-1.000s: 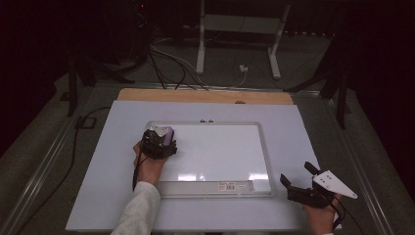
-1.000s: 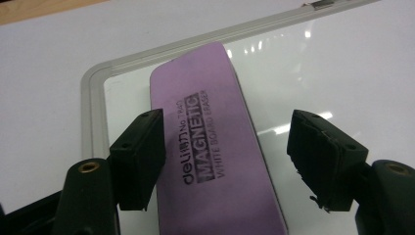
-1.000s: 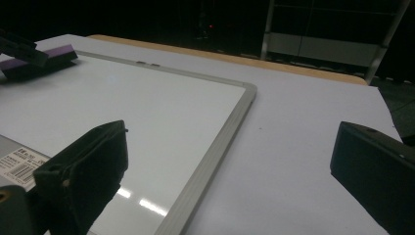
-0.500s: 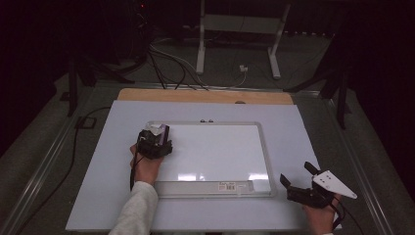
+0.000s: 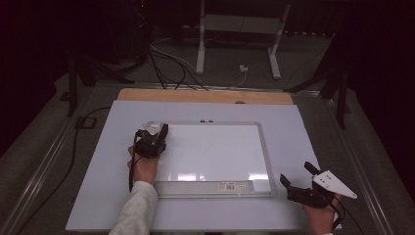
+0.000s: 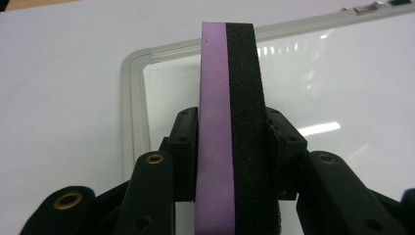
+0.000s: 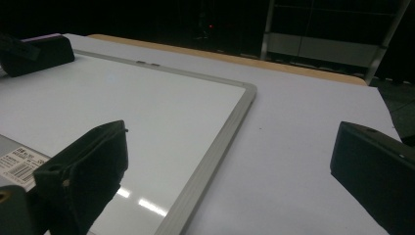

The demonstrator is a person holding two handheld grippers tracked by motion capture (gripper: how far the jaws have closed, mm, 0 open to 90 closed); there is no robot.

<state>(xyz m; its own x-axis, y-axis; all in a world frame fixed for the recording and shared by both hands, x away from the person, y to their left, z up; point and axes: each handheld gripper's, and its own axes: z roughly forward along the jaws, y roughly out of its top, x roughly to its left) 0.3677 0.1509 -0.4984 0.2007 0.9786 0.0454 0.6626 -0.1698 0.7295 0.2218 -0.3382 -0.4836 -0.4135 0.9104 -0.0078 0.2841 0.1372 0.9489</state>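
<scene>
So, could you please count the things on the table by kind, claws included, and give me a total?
Whiteboard: 1
Eraser, purple on one side and black on the other, gripped by the left claw: 1
Claws: 2, the left claw shut on the eraser, the right claw open beside the board
Total: 4

You see an eraser (image 6: 227, 132) split into 2 lengthwise bands, purple foam and speckled black felt. The whiteboard (image 5: 215, 152) is glossy white with a pale grey frame. The table (image 5: 98, 196) is light lavender-white, tan wood at its upper edge.
</scene>
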